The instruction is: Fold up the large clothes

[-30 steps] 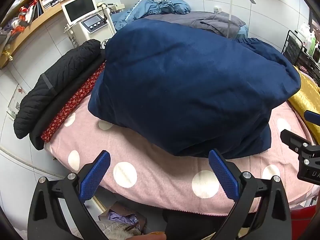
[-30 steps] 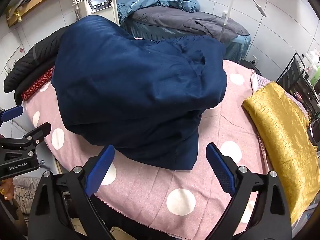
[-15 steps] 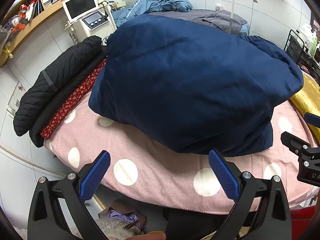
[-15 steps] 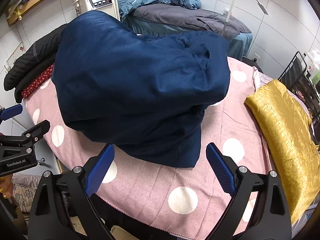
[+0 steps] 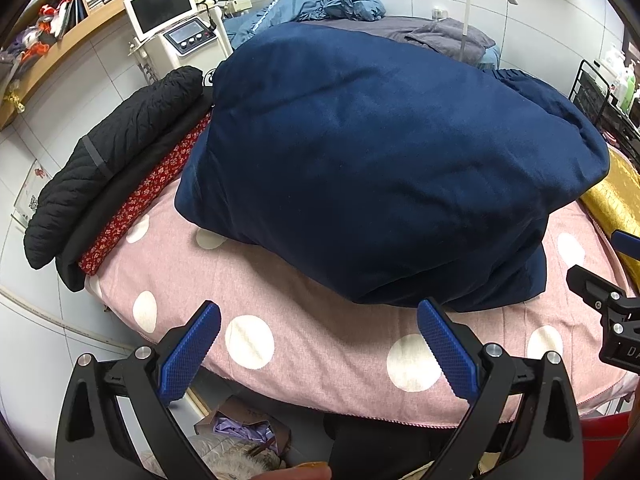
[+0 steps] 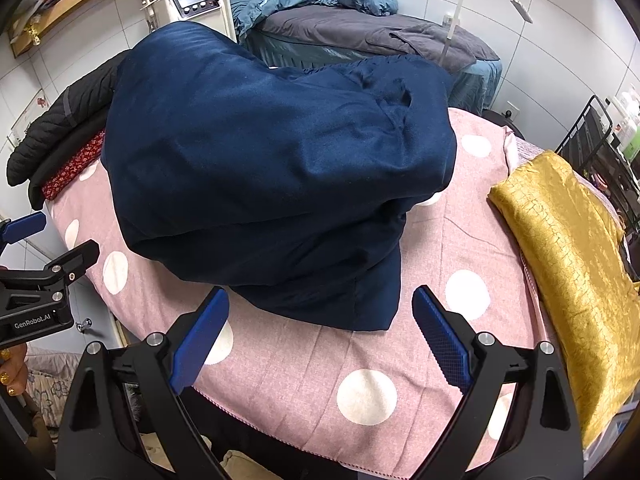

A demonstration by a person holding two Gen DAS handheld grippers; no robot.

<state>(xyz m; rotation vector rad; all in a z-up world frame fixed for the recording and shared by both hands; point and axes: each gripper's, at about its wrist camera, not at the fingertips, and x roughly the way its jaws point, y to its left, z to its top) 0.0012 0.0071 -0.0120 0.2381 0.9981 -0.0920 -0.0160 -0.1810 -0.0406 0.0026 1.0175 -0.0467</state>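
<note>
A large navy blue garment (image 5: 380, 168) lies folded in a thick bundle on the pink polka-dot bed cover (image 5: 312, 344). The right wrist view shows the same garment (image 6: 272, 176), its near corner lying flat on the cover (image 6: 320, 368). My left gripper (image 5: 318, 350) is open, just short of the bundle's near edge, nothing between its blue pads. My right gripper (image 6: 320, 338) is open too, in front of the garment's near corner and holding nothing. Each gripper shows at the edge of the other's view.
A black quilted jacket (image 5: 104, 168) and a red floral cloth (image 5: 136, 208) are stacked at the bed's left edge. A folded golden cloth (image 6: 568, 272) lies on the right side. A second bed (image 6: 360, 32), a screen unit (image 5: 168, 12), a lamp and a wire rack (image 6: 600, 144) stand behind.
Both grippers have drawn back slightly from the navy bundle and stay open. The bundle has settled a little lower and flatter on the cover.
</note>
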